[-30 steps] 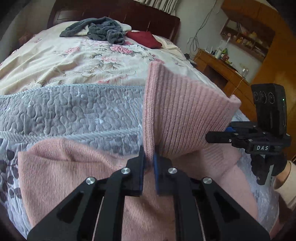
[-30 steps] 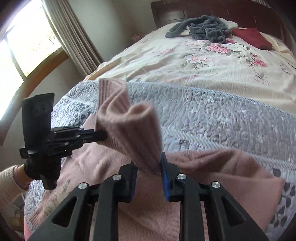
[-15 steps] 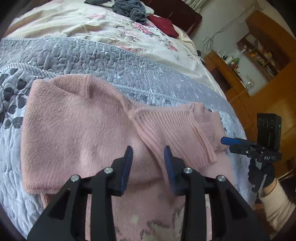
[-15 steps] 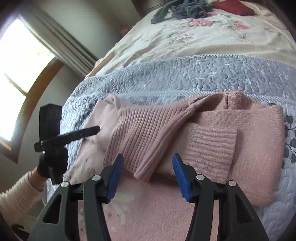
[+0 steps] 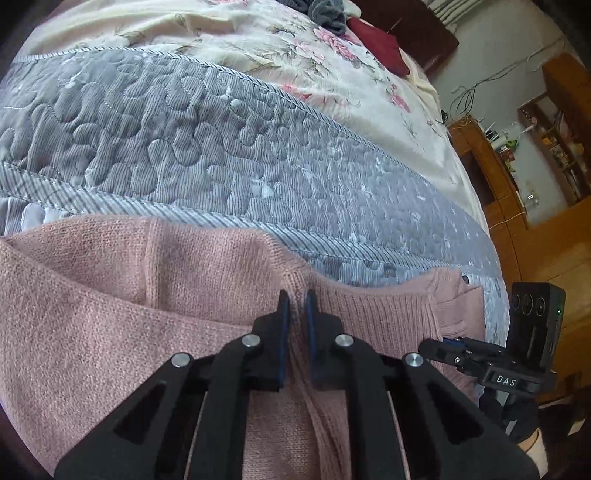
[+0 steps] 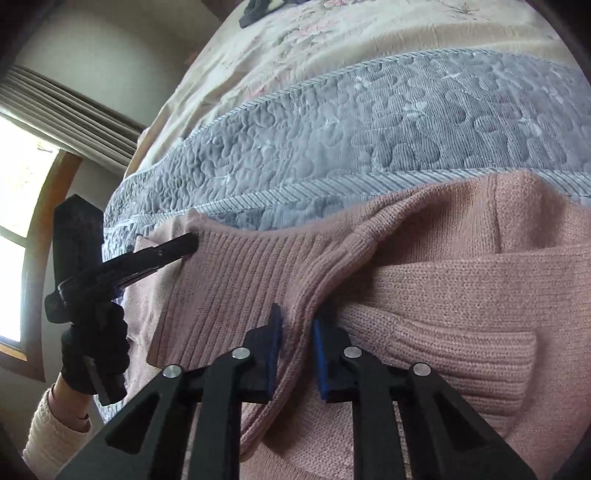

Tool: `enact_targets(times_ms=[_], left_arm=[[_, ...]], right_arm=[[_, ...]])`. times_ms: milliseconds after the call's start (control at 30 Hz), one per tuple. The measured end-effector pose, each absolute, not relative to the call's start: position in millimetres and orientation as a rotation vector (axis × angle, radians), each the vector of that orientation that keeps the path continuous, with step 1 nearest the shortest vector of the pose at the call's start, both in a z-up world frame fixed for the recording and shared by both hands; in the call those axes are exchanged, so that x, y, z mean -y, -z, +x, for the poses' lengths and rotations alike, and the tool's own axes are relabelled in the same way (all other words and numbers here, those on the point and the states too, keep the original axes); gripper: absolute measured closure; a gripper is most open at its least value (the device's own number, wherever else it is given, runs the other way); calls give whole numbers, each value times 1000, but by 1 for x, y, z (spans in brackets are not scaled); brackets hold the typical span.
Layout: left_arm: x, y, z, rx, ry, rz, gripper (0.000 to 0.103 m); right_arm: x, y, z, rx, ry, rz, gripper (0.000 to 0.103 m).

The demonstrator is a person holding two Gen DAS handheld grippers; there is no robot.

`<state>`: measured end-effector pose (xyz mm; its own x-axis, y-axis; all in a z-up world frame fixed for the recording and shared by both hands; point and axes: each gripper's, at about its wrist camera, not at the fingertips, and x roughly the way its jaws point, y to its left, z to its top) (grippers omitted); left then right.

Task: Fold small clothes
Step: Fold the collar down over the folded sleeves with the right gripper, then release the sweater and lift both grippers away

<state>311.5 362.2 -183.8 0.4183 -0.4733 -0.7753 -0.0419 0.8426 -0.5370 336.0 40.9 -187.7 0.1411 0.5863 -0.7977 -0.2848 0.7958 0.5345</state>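
Tongs clamped on pink sweater

Left tongs (image 5: 295, 306) and right tongs (image 6: 297, 325) each pinch a fold of the pink sweater (image 5: 110, 306) on the bed (image 5: 221, 147).

Home bedroom. Bed (image 5: 258, 155) with grey quilt and floral sheet, dark wood headboard (image 5: 417, 26) at its far end. Wooden cabinet (image 5: 491, 173) with cluttered shelves right of the bed; curtained window (image 6: 22, 206) left of it.
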Motion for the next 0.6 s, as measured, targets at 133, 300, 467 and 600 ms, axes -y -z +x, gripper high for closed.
enact_targets(times_ms=[133, 300, 467, 600], left_arm=[[-369, 187, 296, -1128, 303, -561, 90], [-369, 167, 248, -1093, 339, -551, 76], [-349, 170, 220, -1133, 341, -487, 77], [-346, 175, 215, -1137, 318, -449, 78]], right_arm=[[-38, 182, 333, -1281, -637, 290, 81], [-33, 162, 299, -1282, -662, 276, 66], [-42, 175, 278, -1373, -648, 291, 68], [-34, 175, 278, -1375, -622, 297, 91]])
